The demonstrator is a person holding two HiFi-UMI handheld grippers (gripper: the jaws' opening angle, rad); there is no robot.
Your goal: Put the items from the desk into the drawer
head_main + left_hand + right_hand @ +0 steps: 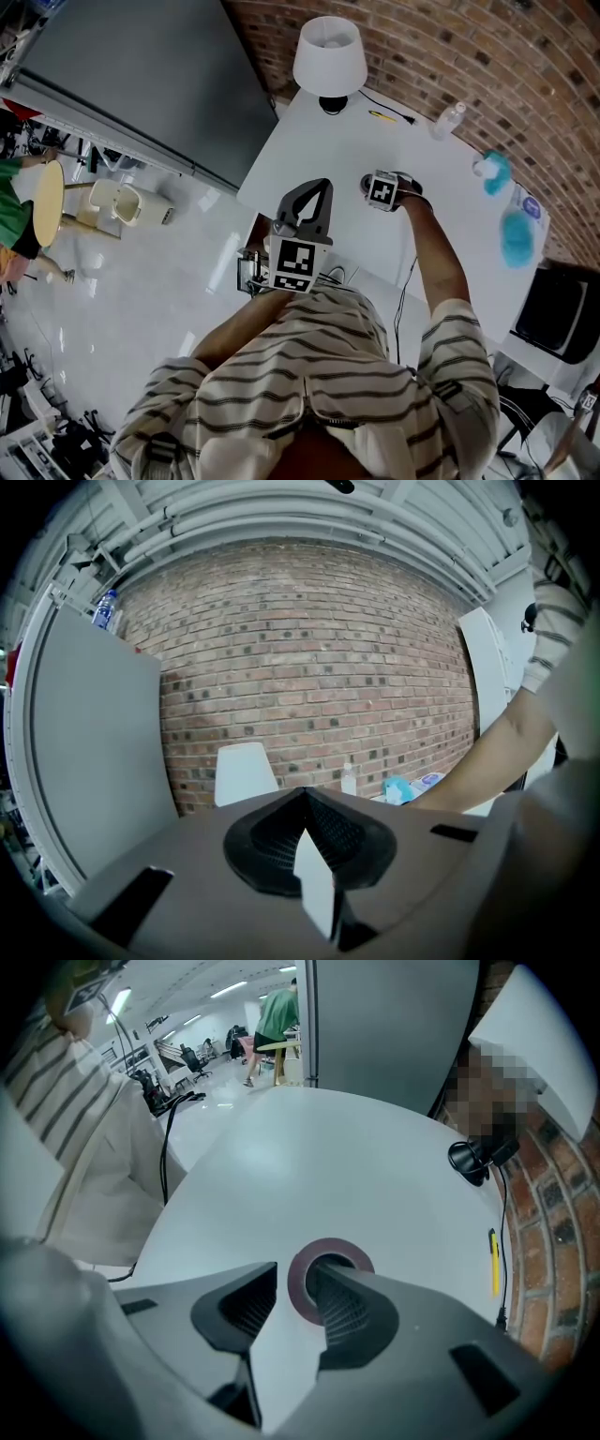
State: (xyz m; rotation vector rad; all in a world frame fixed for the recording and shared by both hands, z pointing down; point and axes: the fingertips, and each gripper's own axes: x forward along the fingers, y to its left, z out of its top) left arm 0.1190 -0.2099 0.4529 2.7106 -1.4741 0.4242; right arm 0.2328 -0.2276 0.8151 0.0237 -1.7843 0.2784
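Note:
A dark maroon tape roll (302, 1283) lies flat on the white desk (309, 1166). My right gripper (292, 1283) is open and low over it: one finger (342, 1302) reaches into the roll's hole, the other stands outside the ring. In the head view this gripper (373, 184) is at the desk's middle. A yellow pen (494, 1260) lies near the brick wall, also in the head view as the pen (382, 115). My left gripper (319, 187) is held off the desk's near edge, shut and empty; its jaws (305, 799) point at the wall. No drawer shows.
A white lamp (329, 58) stands at the desk's far corner, its black base (472, 1159) near the pen. A clear bottle (449, 119) and blue items (514, 234) sit along the wall side. Cables (167, 1147) hang off the desk's edge. A grey partition (141, 75) stands left.

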